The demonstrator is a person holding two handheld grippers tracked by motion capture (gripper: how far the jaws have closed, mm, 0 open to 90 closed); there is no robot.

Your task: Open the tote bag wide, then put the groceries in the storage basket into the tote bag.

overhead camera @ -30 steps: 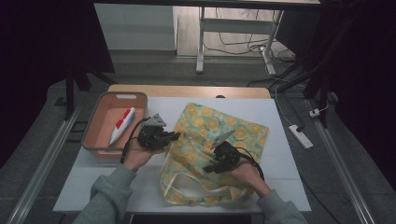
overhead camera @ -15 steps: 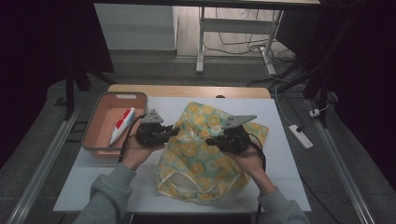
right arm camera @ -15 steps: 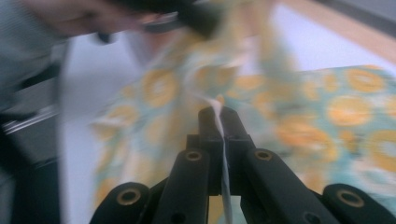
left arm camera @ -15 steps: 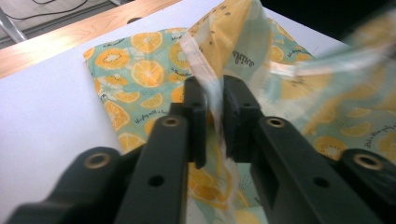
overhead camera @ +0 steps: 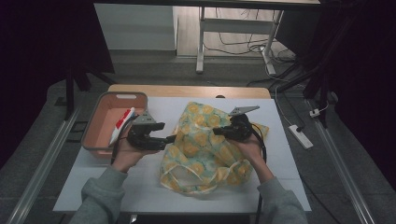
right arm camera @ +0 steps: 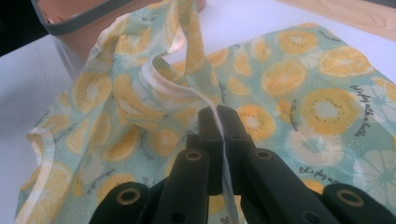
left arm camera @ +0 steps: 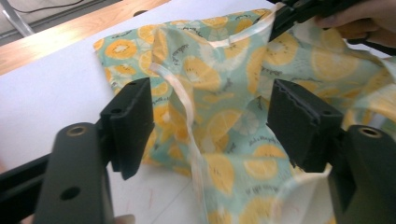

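So there's this fruit-print cloth bag (overhead camera: 205, 140), green with orange and lemon slices on it, sitting rumpled in the middle of the white table (overhead camera: 154, 186), and the person has a gripper on each side of it. The right gripper (right arm camera: 218, 116) is clamped tight on the pale trim of the bag's edge, pinching that strip right between its black jaws and lifting it so the fabric tents up off the table. The left gripper (left arm camera: 210, 126) has just been opening its jaws and now they stand wide, with a fold of the bag and a loose strap between them but not pressed by either pad. From above, the left gripper sits just at the bag's left edge. Off to the left there's a pinkish tray (overhead camera: 95, 135) with a red and white tube (overhead camera: 121, 125) lying in it.
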